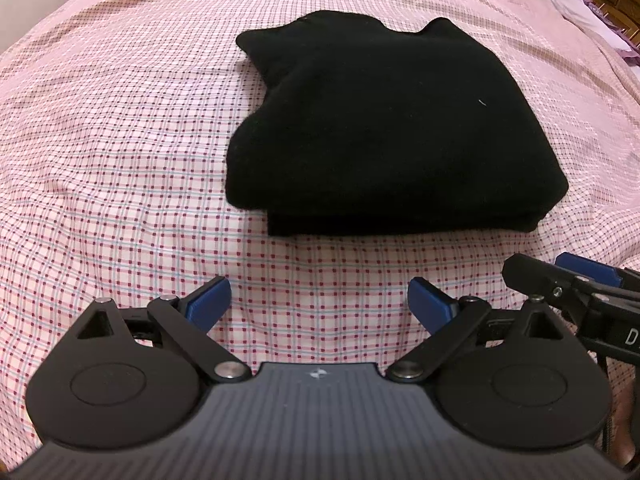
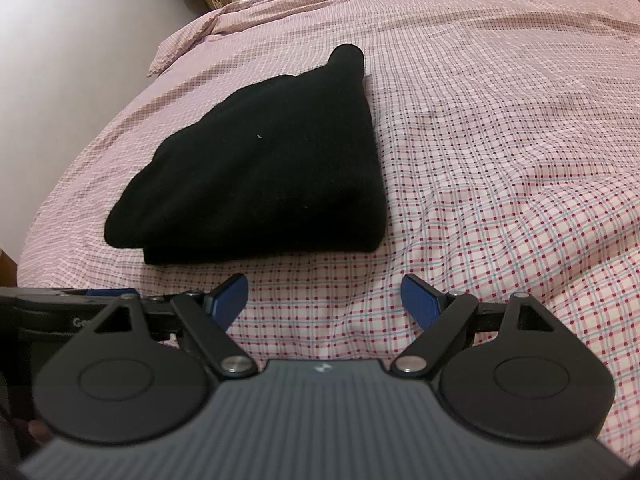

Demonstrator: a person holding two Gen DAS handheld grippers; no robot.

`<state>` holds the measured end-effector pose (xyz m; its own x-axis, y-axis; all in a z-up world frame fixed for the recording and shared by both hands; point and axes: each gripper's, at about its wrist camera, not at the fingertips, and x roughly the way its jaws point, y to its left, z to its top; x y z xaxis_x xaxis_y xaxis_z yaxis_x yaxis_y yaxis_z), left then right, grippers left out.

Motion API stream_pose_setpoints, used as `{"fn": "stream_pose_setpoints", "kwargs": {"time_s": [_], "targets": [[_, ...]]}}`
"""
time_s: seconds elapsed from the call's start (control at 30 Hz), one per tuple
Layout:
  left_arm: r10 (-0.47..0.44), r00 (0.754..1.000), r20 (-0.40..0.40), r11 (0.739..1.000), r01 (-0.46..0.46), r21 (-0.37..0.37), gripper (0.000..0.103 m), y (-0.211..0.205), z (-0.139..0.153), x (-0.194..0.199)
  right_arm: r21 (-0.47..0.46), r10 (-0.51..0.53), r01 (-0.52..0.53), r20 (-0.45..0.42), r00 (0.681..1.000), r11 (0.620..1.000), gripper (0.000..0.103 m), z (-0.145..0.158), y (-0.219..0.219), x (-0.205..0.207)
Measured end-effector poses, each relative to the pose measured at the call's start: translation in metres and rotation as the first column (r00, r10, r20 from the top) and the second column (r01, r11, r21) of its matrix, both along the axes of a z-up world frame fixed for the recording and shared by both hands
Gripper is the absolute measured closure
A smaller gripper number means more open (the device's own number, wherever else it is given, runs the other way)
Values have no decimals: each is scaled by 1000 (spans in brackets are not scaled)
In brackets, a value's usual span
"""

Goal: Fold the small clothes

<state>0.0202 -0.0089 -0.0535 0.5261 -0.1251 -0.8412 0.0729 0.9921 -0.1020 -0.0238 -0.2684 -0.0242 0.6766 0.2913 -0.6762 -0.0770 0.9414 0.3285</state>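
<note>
Black garment (image 1: 384, 128) is seen folded on the checked bedspread (image 1: 120, 128), just ahead of both tongs.

The left gripper (image 1: 319, 304) is held released, blue pads (image 1: 210, 300) spread wide with nothing gripped; the right gripper (image 2: 323, 300) is likewise spread and unloaded, positioned beside it, short of the cloth's near edge.

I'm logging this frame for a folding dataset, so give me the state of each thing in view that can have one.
black garment: folded into a layered stack, lying flat on the bedsheet, untouched by either gripper.
left gripper: open, empty, short of the garment's near edge.
right gripper: open, empty, also short of the near edge.
checked bedsheet: spread over the bed, lightly wrinkled.
</note>
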Motion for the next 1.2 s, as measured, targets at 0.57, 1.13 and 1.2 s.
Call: {"fn": "stream_pose_setpoints", "kwargs": {"time_s": [0.57, 1.13, 1.2], "targets": [[3, 1000, -3, 1000, -3, 4, 6, -1, 1, -2, 0, 0, 0, 0, 1000, 1000, 18, 1, 1, -1], [-2, 1000, -1, 1000, 2, 10, 6, -4, 3, -1, -2, 1, -1, 6, 1000, 1000, 18, 2, 1, 0], [-2, 1000, 0, 1000, 2, 10, 6, -4, 3, -1, -3, 1, -1, 7, 1000, 1000, 18, 3, 1, 1]]}}
